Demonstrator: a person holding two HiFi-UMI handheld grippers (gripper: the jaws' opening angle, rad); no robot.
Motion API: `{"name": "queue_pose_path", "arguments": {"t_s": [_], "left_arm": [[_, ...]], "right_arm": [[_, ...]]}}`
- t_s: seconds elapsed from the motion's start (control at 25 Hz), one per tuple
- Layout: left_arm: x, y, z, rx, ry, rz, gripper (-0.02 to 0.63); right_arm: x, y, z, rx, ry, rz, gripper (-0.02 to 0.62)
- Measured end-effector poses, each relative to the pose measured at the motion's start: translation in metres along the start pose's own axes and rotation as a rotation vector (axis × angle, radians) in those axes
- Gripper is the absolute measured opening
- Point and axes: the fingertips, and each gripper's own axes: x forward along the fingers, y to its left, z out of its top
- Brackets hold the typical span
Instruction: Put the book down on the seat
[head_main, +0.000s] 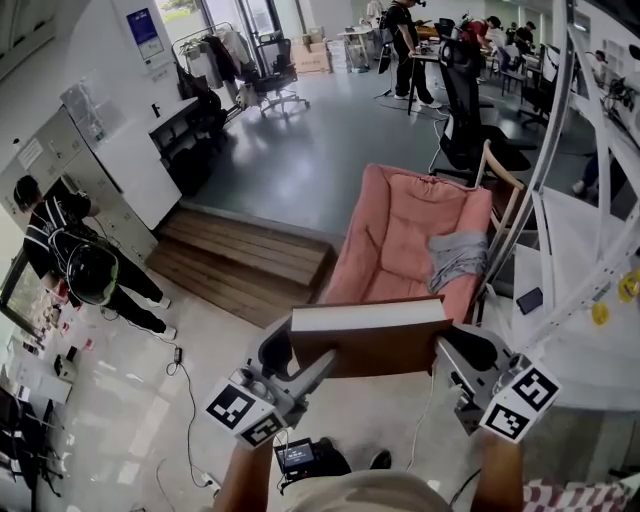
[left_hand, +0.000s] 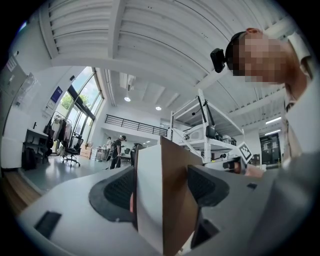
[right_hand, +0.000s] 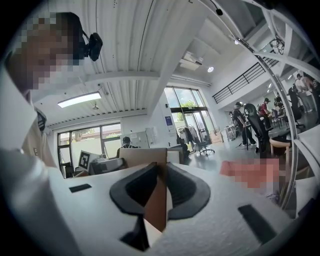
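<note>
Head view: left tool (head_main: 283, 352) and right tool (head_main: 462, 352) clamp the book (head_main: 370, 340), which hides the seat (head_main: 390, 250)'s front edge

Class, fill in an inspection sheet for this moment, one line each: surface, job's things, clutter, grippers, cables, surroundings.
Surface: pink cushioned seat, not yet bearing the book.
Job's things: brown book, held in the air between both grippers, short of the seat.
Clutter: grey cloth lying on the seat's right side.
Grippers: left gripper and right gripper, each with jaws shut on one end of the book.
Cables: black cable lying loose at lower left.
Surroundings: wooden step, office chair, a person standing at left.
</note>
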Motion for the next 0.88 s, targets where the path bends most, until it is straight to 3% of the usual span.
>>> {"name": "queue_pose_path", "arguments": {"t_s": [0.4, 0.64, 0.88], "left_arm": [[0.065, 0.039, -0.006, -0.028, -0.013, -0.134, 0.322], [0.111, 0.085, -0.007, -0.051, -0.021, -0.226, 0.322], [0.143, 0.137, -0.005, -0.060, -0.004, -0.266, 0.322]], "right_arm": [[0.026, -0.046, 0.010, -0.027, -0.005, -0.129, 0.048], [0.062, -0.078, 0.019, -0.028, -0.010, -0.226, 0.048], [0.110, -0.103, 0.023, -0.011, -0.012, -0.266, 0.047]]}}
